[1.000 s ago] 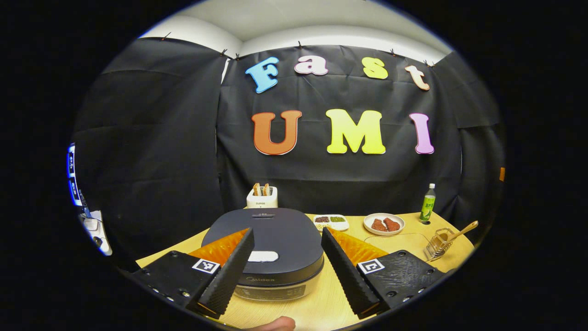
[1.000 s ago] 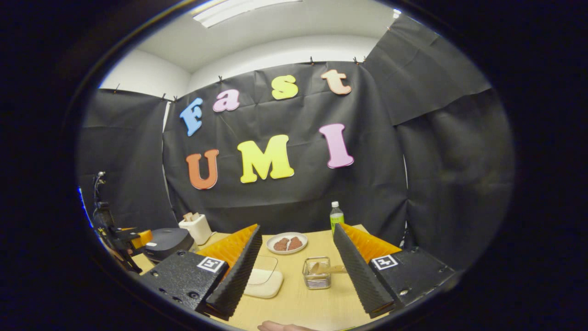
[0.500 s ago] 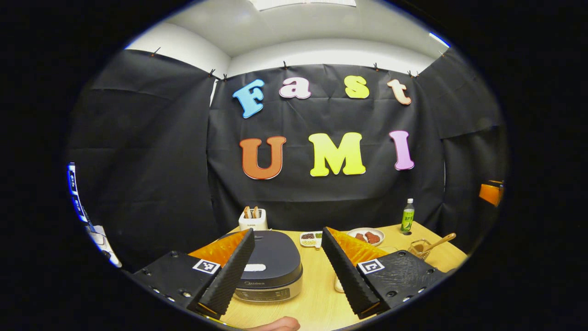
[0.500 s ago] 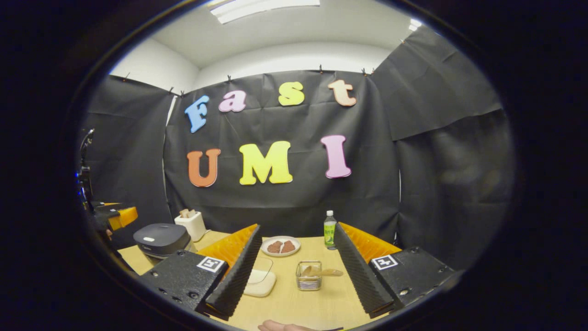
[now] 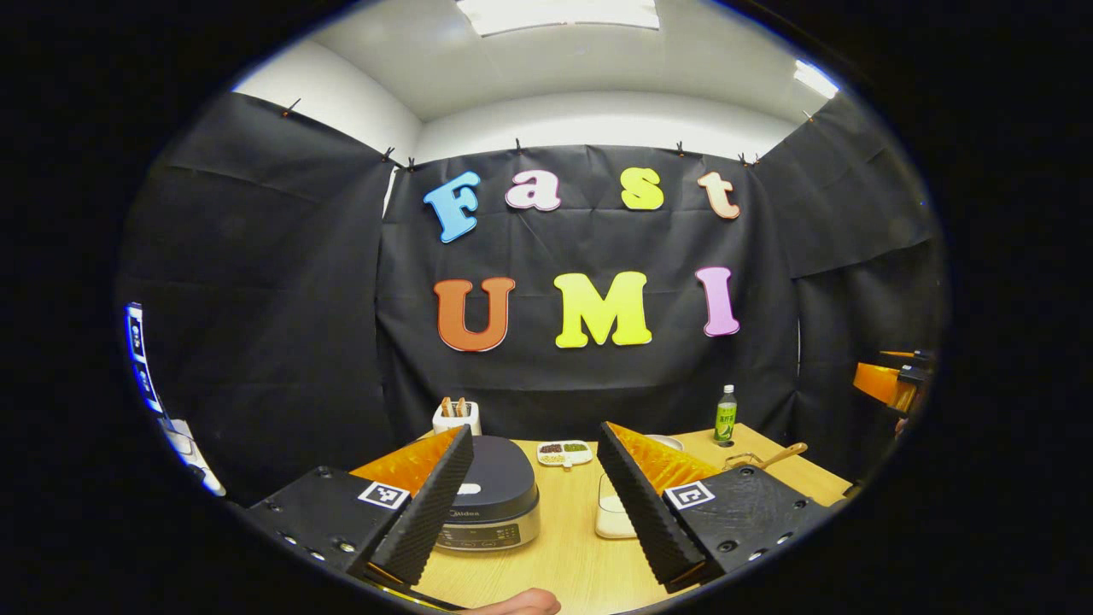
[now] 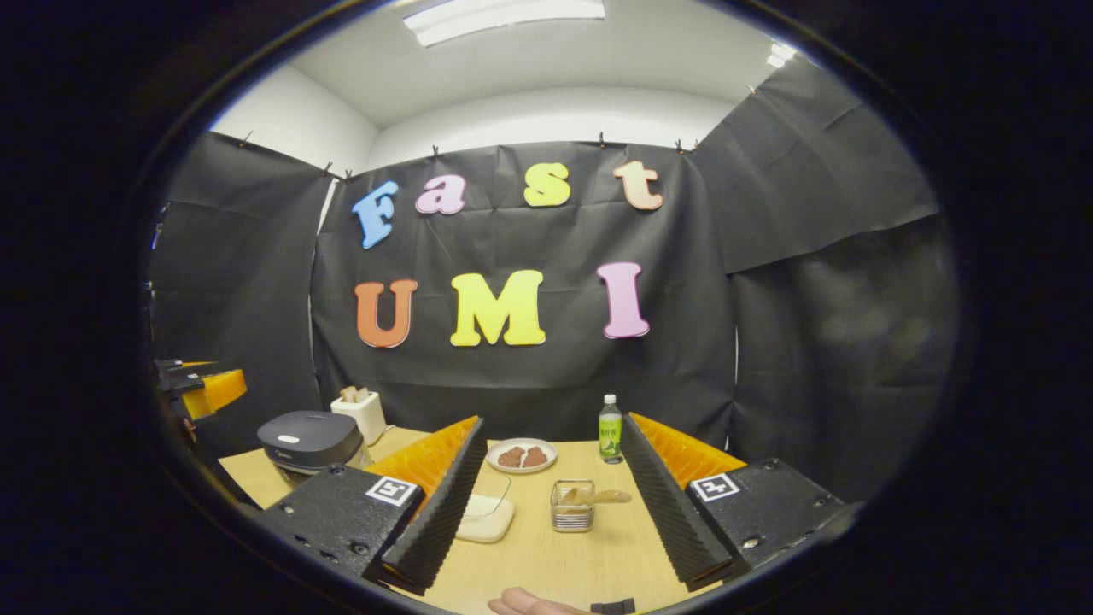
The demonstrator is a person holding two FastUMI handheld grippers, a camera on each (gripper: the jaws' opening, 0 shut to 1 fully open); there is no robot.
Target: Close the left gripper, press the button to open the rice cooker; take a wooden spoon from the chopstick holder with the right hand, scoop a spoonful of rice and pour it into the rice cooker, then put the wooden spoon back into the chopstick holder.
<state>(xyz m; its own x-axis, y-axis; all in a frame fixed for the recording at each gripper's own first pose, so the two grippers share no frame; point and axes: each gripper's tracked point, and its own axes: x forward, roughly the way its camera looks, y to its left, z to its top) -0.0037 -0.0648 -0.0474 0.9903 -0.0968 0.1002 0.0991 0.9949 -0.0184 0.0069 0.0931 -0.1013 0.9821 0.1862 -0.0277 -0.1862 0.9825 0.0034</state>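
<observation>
Left gripper view: one left tool (image 5: 534, 512), its two fingers spread wide apart and holding nothing, hangs above the near edge of the tabletop (image 5: 564, 555). One rice cooker (image 5: 495, 491), lid down, sits at 11 o'clock from the gap, partly behind the left finger. One toaster (image 5: 455, 417) stands behind it at the far edge, one divided dish (image 5: 564, 453) at 12 o'clock, one white container (image 5: 610, 517) just beside the right finger, one green bottle (image 5: 726, 414) at 2 o'clock near the far corner. One wooden spoon (image 5: 781, 455) pokes out at 2 o'clock. Bare tabletop lies between the fingers.

Right gripper view: one right tool (image 6: 555, 530), fingers likewise wide apart and empty. One chopstick holder (image 6: 572, 506) with the wooden spoon in it stands at 12 o'clock, open tabletop around it. One plate (image 6: 521, 455) and the bottle stand behind; the cooker sits at 10 o'clock by the left edge.
</observation>
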